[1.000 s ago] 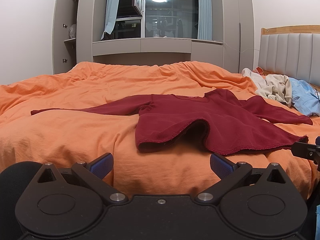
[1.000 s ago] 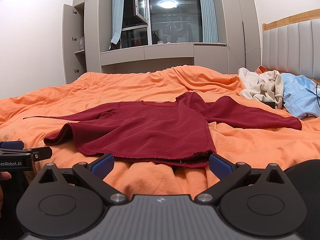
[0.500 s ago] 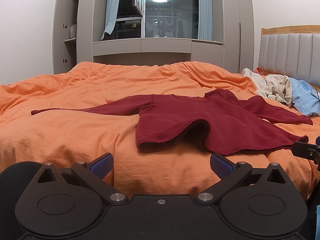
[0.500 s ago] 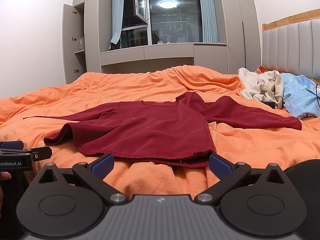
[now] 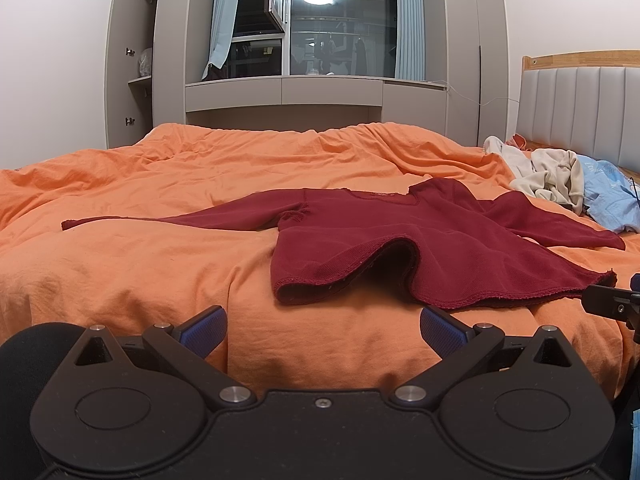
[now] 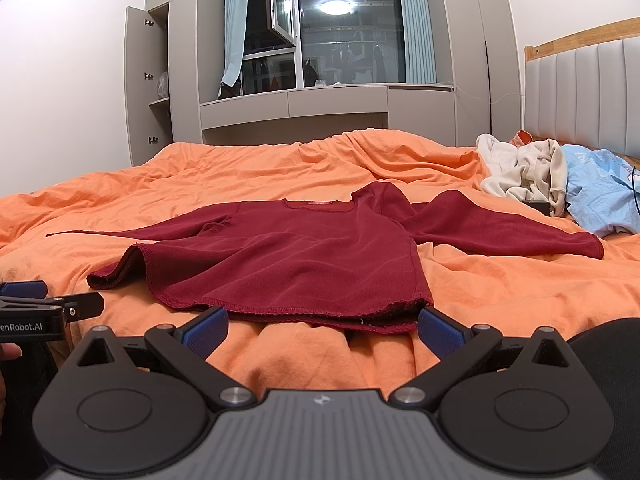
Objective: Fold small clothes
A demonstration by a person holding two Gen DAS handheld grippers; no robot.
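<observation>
Garment spread flat on bed, both grippers wide apart and empty

Surroundings: cream garment (image 6: 528, 172) and light blue garment (image 6: 600, 196) heaped by the padded headboard (image 6: 580, 92), well apart from the work area. Grey cabinets (image 5: 168, 52) and a dark window (image 5: 340, 20) behind. Nothing lies between the grippers and the shirt.

Material: dark red long-sleeved shirt (image 5: 420, 240), ribbed knit with a stitched hem, on a wrinkled orange duvet (image 5: 140, 264). Hem humps up into an arch near its middle.

Orientation: neckline faces the window, hem faces the cameras; sleeves run left to right, giving the long axis.

Left gripper (image 5: 323, 330): blue pads apart, short of the hem. Right gripper (image 6: 322, 330): pads apart, hem edge just beyond them
</observation>
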